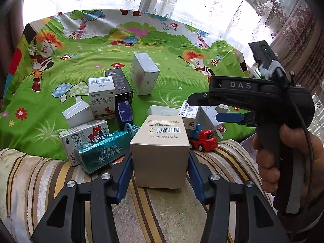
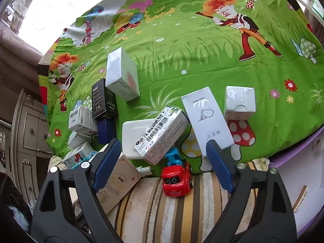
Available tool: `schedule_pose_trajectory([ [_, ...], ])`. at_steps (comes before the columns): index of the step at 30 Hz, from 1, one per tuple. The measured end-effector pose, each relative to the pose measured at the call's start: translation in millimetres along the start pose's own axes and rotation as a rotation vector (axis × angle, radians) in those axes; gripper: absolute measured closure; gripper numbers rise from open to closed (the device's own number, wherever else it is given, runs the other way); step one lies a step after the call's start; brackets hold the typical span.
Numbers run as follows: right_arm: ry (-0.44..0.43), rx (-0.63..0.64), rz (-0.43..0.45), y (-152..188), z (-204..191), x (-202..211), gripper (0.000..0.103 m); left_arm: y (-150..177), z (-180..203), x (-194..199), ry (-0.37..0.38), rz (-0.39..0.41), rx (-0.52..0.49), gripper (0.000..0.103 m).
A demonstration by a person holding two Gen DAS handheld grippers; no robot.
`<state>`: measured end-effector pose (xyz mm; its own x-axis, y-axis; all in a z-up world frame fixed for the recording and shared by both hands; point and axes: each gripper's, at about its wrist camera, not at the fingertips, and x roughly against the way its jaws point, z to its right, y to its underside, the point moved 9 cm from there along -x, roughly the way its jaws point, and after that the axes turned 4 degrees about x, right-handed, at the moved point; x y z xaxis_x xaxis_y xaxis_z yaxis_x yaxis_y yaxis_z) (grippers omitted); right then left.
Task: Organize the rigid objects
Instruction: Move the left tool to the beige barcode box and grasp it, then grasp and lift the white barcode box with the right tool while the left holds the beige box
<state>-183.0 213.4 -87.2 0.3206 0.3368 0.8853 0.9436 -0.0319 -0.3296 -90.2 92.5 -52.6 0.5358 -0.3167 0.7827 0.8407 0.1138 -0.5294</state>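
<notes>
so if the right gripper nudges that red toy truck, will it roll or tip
Probably roll: the red truck stands upright on its wheels, on the striped cushion, which looks soft, so it may not go far. It looks like light plastic, so even a slight push should move it. Its blue crane makes it top-heavy, so a sideways nudge might tip it.

Left gripper (image 1: 160, 174) straddling upright beige cardboard box (image 1: 160, 151) on striped cushion (image 1: 60, 182); blue pads against both sides. Teal foil-wrapped box (image 1: 103, 151) leaning just left. Red toy truck (image 1: 203, 140) just right. Right gripper (image 1: 214, 109) above truck, jaws apart, gripped by hand (image 1: 283, 158).
</notes>
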Motion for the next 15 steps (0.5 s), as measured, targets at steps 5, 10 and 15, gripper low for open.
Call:
schedule_pose_trajectory([
  [5,-0.028,-0.062,-0.02,-0.5,-1.7,-12.1,0.021,0.9,-1.1,0.5,0.01,0.004,0.01,0.051],
  [10,-0.061,-0.108,-0.038,-1.0,-1.7,-20.4,0.026,1.1,-1.8,0.4,0.016,0.007,0.017,0.051],
  [15,-0.043,-0.108,-0.041,-3.8,-1.5,-27.2,0.028,1.4,-2.4,1.4,0.022,0.013,0.025,0.051],
])
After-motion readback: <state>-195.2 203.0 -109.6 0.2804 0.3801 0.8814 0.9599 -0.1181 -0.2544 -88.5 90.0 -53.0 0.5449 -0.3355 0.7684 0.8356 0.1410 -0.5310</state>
